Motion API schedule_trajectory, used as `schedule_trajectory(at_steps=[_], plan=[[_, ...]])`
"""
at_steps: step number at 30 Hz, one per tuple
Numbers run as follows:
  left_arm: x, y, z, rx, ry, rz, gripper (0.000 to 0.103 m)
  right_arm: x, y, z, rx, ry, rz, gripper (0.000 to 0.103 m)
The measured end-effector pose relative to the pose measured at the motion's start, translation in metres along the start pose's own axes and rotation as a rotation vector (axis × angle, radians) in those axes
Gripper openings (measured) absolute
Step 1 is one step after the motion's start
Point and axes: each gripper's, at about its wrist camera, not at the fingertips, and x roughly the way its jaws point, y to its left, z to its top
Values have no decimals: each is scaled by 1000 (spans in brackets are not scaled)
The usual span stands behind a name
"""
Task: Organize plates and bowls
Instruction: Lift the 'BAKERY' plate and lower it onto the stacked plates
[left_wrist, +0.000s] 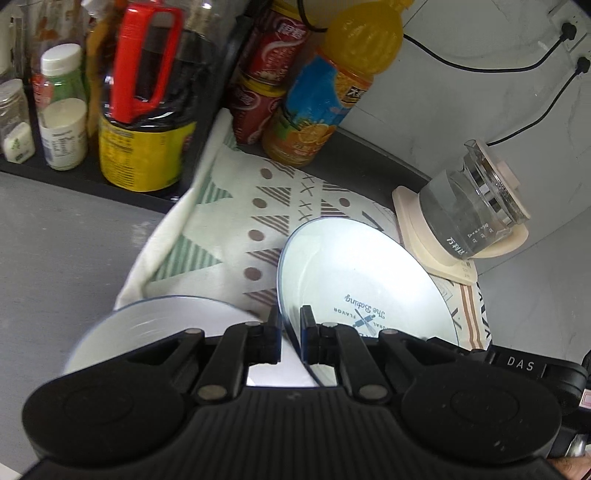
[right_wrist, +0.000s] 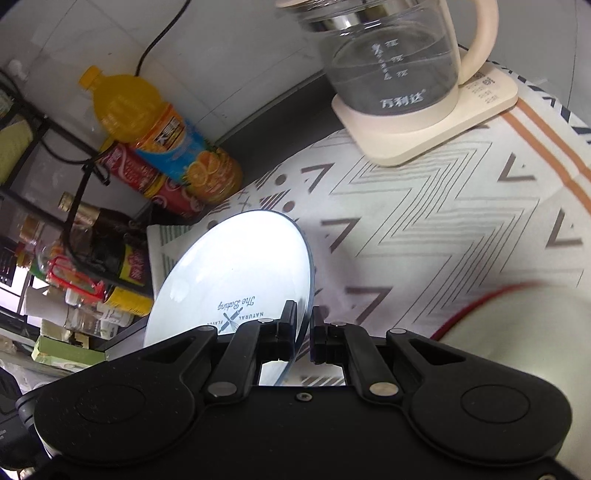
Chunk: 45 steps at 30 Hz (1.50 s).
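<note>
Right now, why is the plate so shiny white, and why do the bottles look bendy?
Left wrist view: glare washes out the plate, bottles lean and smear toward the fisheye edge. Right wrist view: the same plate glows overexposed, the kettle bulges, the red-rimmed dish is blurred.

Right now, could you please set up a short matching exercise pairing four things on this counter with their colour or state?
Things:
1. printed plate
2. juice bottle
3. glass kettle
4. second dish

Descriptions:
A. orange, with a blue label
B. clear, standing on a cream base
C. clamped at its rim by both grippers' jaws
D. plain white, lying beside the held one, ungripped

Pairs: 1-C, 2-A, 3-B, 4-D
</note>
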Motion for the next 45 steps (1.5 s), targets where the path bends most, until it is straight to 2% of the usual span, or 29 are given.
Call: schedule_trajectory(at_steps=[11, 20, 33, 45], plan=[[-27, 39, -20, 25, 5, -25, 7, -5, 19, -51, 9, -22, -5, 7], [-38, 64, -40, 14, 43, -13, 8, -8, 36, -81, -46, -24, -35, 7], [-42, 86, -63, -7, 98, -6, 8, -7, 51, -113, -108, -13, -79, 7], [-32, 95, -73, -31, 145, 16, 9, -2, 58, -125, -168, -5, -126, 7]])
